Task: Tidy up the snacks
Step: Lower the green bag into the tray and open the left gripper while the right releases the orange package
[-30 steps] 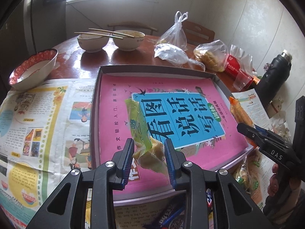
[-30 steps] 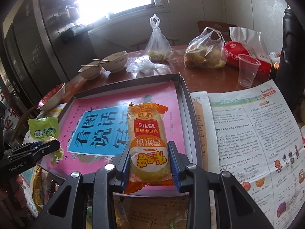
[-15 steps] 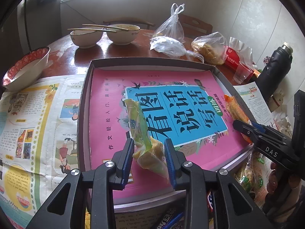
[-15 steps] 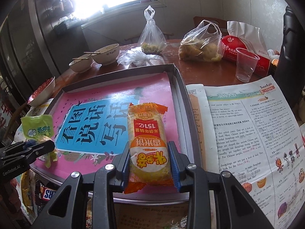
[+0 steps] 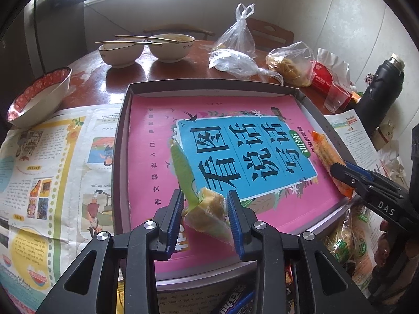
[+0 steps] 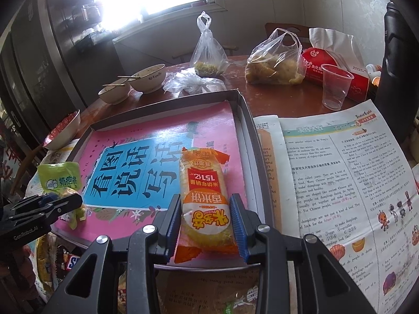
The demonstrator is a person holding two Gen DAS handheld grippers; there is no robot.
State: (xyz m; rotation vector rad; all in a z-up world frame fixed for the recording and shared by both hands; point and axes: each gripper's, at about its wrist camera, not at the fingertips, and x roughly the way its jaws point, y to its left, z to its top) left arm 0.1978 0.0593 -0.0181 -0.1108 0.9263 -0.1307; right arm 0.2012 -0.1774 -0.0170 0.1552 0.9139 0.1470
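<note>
My left gripper (image 5: 204,196) hangs over the near edge of the grey tray (image 5: 123,130). Its jaws are opening, with a green snack pack (image 5: 207,209) tilted between the blue pads and still touching them. The right wrist view shows that pack (image 6: 59,180) and the left gripper (image 6: 65,204) at the left. My right gripper (image 6: 205,201) is shut on an orange rice-cracker pack (image 6: 205,196), whose far end rests on the pink book (image 6: 162,130) inside the tray (image 6: 251,136). In the left wrist view the right gripper (image 5: 337,170) and its orange pack (image 5: 324,151) are at the tray's right side.
Two bowls with chopsticks (image 5: 146,49) and a red-rimmed bowl (image 5: 39,94) stand at the back left. Plastic bags (image 6: 272,62), a clear cup (image 6: 335,86) and a black flask (image 5: 379,86) stand behind and to the right. Newspaper (image 6: 327,172) flanks the tray. More snack packs (image 5: 348,238) lie below its near edge.
The left gripper has shifted a little over the tray, and the green pack now leans more loosely between wider pads. The right gripper and its orange pack have kept still.
</note>
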